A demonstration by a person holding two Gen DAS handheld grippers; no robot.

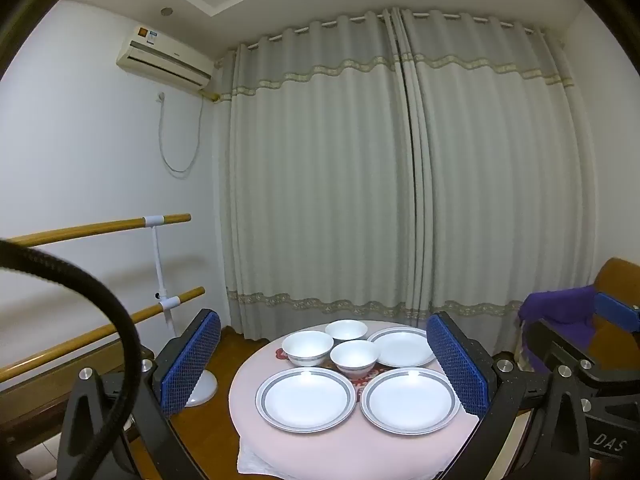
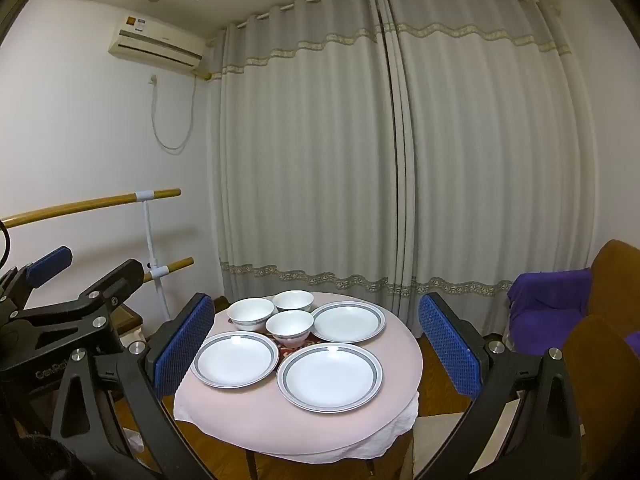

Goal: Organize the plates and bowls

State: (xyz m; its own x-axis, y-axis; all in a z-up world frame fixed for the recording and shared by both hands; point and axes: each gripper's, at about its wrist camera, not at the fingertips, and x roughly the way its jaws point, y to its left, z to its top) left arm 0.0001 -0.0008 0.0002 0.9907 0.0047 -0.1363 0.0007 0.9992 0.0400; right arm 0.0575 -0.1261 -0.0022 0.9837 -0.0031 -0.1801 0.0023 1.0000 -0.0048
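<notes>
A round table under a pink cloth [image 1: 352,448] [image 2: 248,408] carries three white plates with grey rims and three white bowls. In the left wrist view two plates [image 1: 306,400] [image 1: 410,400] lie side by side at the front and a third plate [image 1: 404,346] at the back right. The bowls [image 1: 307,347] [image 1: 346,330] [image 1: 355,357] cluster at the back left. My left gripper [image 1: 323,321] [image 2: 102,260] is open, short of the table, with nothing between its blue pads. My right gripper [image 2: 316,300] [image 1: 566,312] hangs open and empty beside it, also short of the table.
Grey curtains [image 2: 360,160] close off the back. Two wooden rails on a white stand [image 1: 160,264] run along the left wall. A brown chair with purple cloth [image 2: 548,304] stands at the right. A black cable [image 1: 120,340] loops across the left wrist view.
</notes>
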